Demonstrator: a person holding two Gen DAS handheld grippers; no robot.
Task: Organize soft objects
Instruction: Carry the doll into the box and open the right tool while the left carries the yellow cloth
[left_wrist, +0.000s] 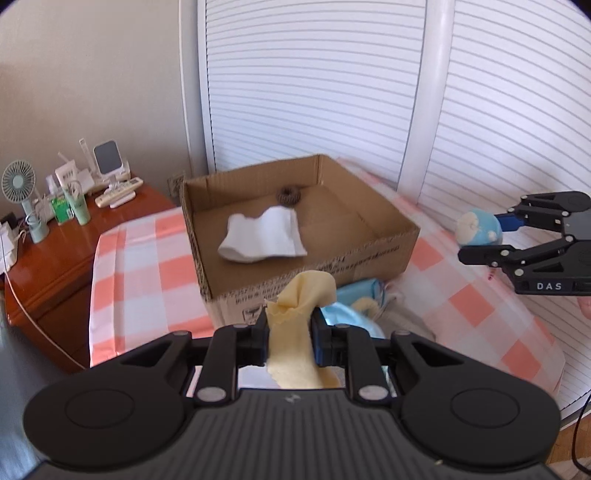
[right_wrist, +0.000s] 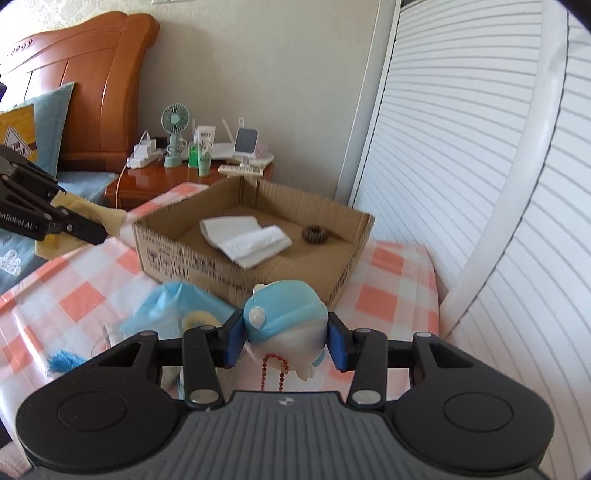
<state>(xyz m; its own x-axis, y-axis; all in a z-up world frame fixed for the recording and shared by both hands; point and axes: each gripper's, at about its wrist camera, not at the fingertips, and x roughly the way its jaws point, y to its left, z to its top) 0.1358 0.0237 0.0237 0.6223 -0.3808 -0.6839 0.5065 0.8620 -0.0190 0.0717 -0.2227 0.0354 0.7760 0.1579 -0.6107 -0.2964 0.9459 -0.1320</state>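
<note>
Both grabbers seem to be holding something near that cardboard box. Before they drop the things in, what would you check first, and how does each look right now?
1. Left gripper has the yellow cloth firmly: ok, jaws pinched on it, cloth sticking out above and below.
2. Right gripper has the plush toy: ok, both blue pads press its sides.
3. Box open on top: ok, no flaps over it.
4. Room in the box: ok, only a white cloth and a brown hair tie inside, bare floor beside them.
5. Grippers clear of each other: ok, well apart.
6. Toy's red bead string free of snags: cannot tell, it dangles behind the gripper.
</note>
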